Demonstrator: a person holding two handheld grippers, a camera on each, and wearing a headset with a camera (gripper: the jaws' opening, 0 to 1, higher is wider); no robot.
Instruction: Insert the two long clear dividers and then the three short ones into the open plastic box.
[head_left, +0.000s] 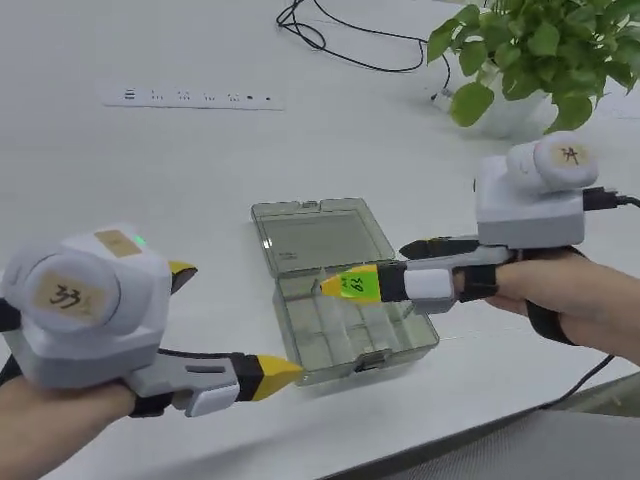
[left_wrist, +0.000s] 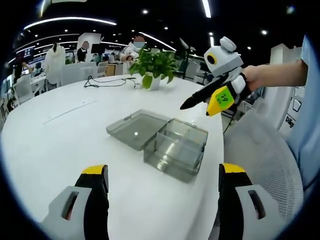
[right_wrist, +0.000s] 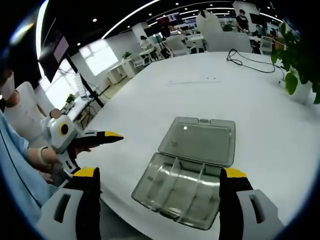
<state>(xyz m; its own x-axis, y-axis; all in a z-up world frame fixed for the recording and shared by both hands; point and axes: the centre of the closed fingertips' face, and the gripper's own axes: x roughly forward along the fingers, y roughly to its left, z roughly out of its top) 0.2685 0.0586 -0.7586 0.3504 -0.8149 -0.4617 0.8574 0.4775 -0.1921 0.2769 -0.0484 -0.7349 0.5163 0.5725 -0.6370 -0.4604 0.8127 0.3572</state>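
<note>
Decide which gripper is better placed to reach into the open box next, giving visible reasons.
Right, probably. The right gripper, open, has its tips over the box in the head view; the left gripper, also open, sits off its near corner.

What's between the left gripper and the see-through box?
Nothing but bare white table. In the left gripper view, that stretch from the left gripper to the open plastic box has nothing on it.

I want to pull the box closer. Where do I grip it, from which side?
Probably the box by its upright near wall, beside the latch, from the person's side with the left gripper; the lid lies flat on the table behind, harder to pinch.
</note>
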